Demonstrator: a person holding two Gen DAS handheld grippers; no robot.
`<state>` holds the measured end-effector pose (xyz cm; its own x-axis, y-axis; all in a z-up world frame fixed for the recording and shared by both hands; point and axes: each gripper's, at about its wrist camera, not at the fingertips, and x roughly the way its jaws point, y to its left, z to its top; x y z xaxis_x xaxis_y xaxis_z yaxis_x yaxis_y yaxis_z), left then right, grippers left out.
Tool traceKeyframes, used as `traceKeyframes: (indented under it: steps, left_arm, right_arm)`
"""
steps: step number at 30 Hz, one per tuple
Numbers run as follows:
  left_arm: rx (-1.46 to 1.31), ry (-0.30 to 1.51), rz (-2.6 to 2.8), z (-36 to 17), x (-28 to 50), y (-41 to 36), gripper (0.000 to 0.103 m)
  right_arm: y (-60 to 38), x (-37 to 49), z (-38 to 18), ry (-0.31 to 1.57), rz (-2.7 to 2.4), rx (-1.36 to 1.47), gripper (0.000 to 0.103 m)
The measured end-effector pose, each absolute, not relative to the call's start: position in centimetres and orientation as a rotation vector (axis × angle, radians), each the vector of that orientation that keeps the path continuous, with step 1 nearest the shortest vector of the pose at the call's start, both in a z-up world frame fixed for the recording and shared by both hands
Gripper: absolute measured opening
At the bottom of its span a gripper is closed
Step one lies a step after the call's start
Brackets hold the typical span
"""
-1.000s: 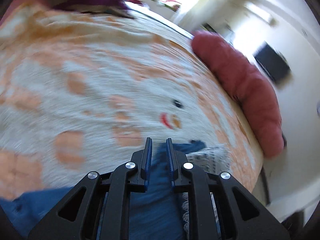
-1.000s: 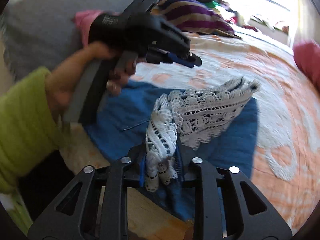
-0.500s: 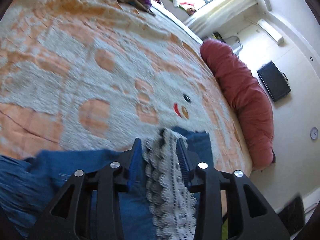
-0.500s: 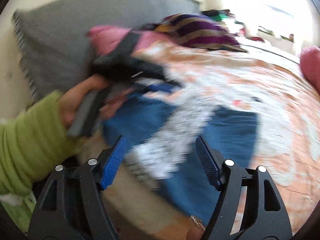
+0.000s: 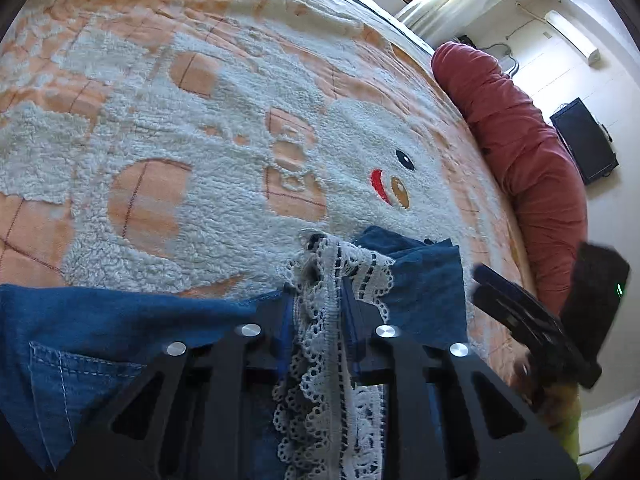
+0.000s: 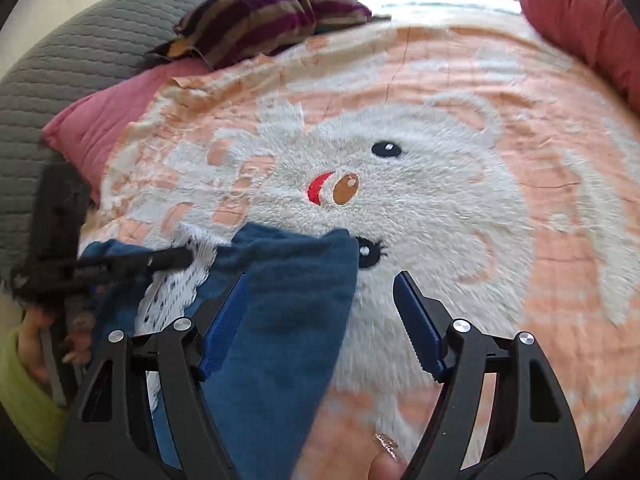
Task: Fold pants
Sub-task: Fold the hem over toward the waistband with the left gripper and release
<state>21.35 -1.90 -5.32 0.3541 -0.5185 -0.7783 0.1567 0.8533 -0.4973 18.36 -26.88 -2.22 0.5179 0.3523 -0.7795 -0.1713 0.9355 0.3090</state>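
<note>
The left tongs [image 5: 316, 300], just closing, pinch the lace trim [image 5: 324, 344] of the blue pants [image 5: 420, 284] on the bed [image 5: 224, 128]. The right tongs [image 6: 320, 312] stand spread above the pants' edge, open blanket beyond. Only the right view shows the striped pillow [image 6: 256, 20].

Left wrist view: the pants [image 5: 120, 320] run off the left and bottom edges; waist and full leg length not visible. The lace trim [image 5: 320, 344] passes between the left gripper [image 5: 316, 312] fingers, and its lower end is cut off at the bottom edge; pad contact on the lace is masked by the fabric itself. Right gripper [image 5: 516, 308] at the right edge is blurred; its fingertips cannot be resolved there. Right wrist view: left gripper [image 6: 168, 258] smeared by motion, its tips lost against the lace. The hand [image 6: 36, 348] holding it is partly cut off at the left edge.
</note>
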Motion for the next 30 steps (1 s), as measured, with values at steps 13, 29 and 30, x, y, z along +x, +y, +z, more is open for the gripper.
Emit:
traceKeyframes:
  steps: [13, 29, 30]
  left_arm:
    - [-0.244, 1.052, -0.413, -5.0, 20.1, -1.5, 0.030]
    - [-0.156, 0.871, -0.324, 3.7, 9.3, 1.5, 0.088]
    - [-0.157, 0.870, -0.326, 3.8, 8.9, 1.4, 0.091]
  right_arm:
    - [-23.7, 18.9, -4.4, 0.954, 0.262, 0.030, 0.029]
    - [-23.6, 9.4, 5.3, 0.661, 0.325, 0.034, 0.083]
    - [-23.4, 8.6, 5.7, 0.650, 0.333, 0.026, 0.086]
